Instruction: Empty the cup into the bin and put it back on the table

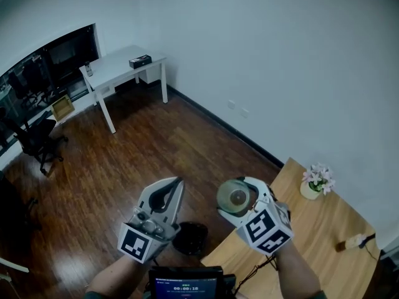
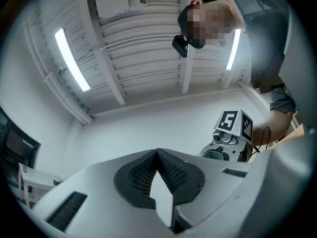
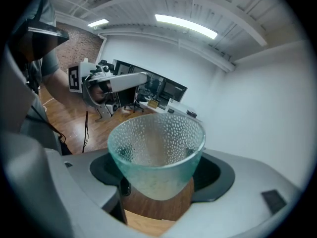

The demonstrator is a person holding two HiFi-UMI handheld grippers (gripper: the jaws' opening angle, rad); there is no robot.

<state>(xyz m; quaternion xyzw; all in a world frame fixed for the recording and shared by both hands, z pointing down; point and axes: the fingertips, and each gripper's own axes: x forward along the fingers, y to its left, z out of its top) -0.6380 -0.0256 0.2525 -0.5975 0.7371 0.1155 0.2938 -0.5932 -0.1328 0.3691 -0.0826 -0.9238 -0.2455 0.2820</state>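
A dimpled greenish glass cup (image 3: 156, 148) sits between the jaws of my right gripper (image 3: 158, 171), which is shut on it. The cup looks empty. In the head view the cup (image 1: 235, 199) is held over the near corner of the wooden table (image 1: 312, 248), its mouth turned away from me. The black bin (image 1: 190, 237) stands on the floor just left of that corner, below both grippers. My left gripper (image 1: 177, 183) hovers to the left of the cup, tilted upward, its jaws shut on nothing (image 2: 158, 153).
A small pot of pale flowers (image 1: 317, 182) stands at the table's far edge, and a small object with a cable (image 1: 355, 242) lies at its right. Across the dark wood floor are a white desk (image 1: 121, 67) and an office chair (image 1: 37, 139).
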